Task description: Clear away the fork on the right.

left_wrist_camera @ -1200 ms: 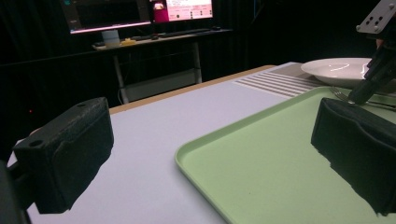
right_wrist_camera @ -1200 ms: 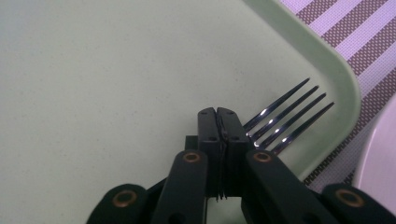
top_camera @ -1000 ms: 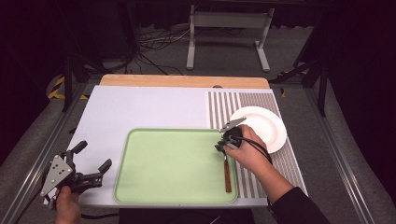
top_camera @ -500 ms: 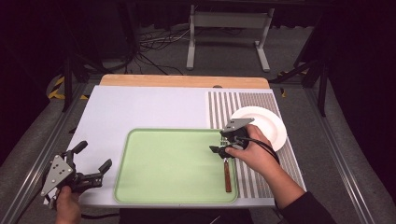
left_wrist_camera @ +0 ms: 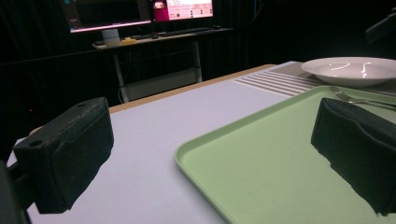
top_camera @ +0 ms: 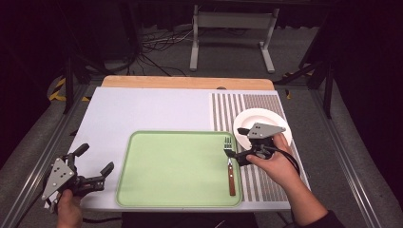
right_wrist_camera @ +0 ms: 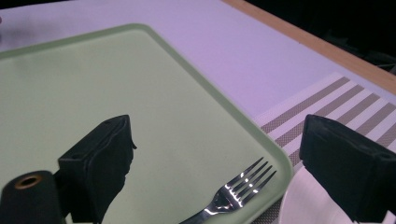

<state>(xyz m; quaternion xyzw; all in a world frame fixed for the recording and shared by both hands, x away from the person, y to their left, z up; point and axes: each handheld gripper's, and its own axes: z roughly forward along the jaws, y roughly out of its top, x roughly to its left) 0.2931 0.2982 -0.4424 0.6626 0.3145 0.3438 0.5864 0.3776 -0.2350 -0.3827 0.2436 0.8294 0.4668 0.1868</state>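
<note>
A fork (top_camera: 230, 166) with a wooden handle lies along the right side of the green tray (top_camera: 176, 168), tines pointing away from me. My right gripper (top_camera: 239, 145) hovers just right of the tines, above the tray's edge. Its jaws have just been opening, and they stand wide apart with nothing between them. In the right gripper view the fork's tines (right_wrist_camera: 243, 184) gleam on the tray (right_wrist_camera: 116, 93) below the right gripper (right_wrist_camera: 224, 163). My left gripper (top_camera: 94, 159) is open at the table's front left corner, beside the tray's left rim. The left gripper (left_wrist_camera: 215, 154) faces across the tray (left_wrist_camera: 280, 154).
A white plate (top_camera: 259, 124) sits on the striped mat (top_camera: 266, 102) right of the tray, close behind my right hand. The plate (left_wrist_camera: 350, 70) and the fork (left_wrist_camera: 355, 98) also appear far off in the left gripper view. A wooden strip (top_camera: 187, 82) borders the table's far edge.
My right gripper has opened, let go of the fork and lifted off to the right. The fork stays flat on the tray. The left gripper has not moved.
</note>
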